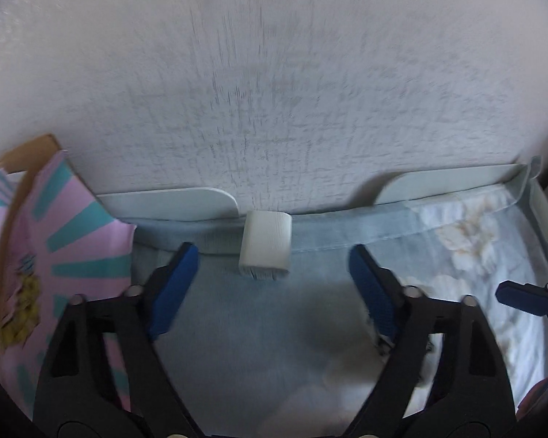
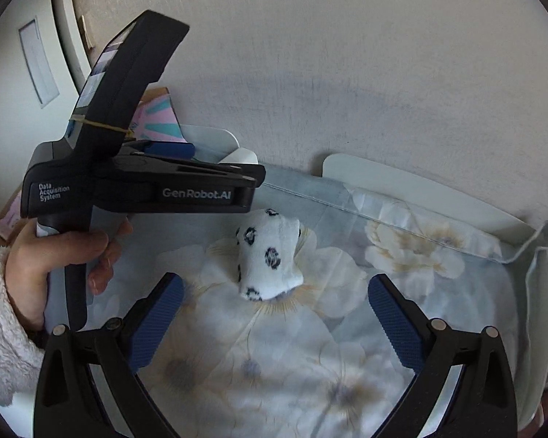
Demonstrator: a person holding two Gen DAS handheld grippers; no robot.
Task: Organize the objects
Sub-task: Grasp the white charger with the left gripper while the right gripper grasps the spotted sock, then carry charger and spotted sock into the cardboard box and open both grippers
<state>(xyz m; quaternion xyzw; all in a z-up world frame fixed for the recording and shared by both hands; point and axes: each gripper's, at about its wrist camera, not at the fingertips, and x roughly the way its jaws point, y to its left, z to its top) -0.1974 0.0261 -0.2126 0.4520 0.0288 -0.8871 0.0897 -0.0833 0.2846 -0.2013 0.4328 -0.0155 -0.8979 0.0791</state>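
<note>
The left gripper, seen from the right wrist camera, carries white lettering on its black body. "GenRobot.AI" runs along its side, and "Data Acquisition System" is printed near its handle.

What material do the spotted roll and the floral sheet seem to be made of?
The spotted roll looks like soft knitted fabric, probably a balled sock: fuzzy matte surface, rounded folds. The floral sheet looks like thin woven cloth, perhaps cotton: smooth, slightly creased, with a stitched hem along its far edge.
</note>
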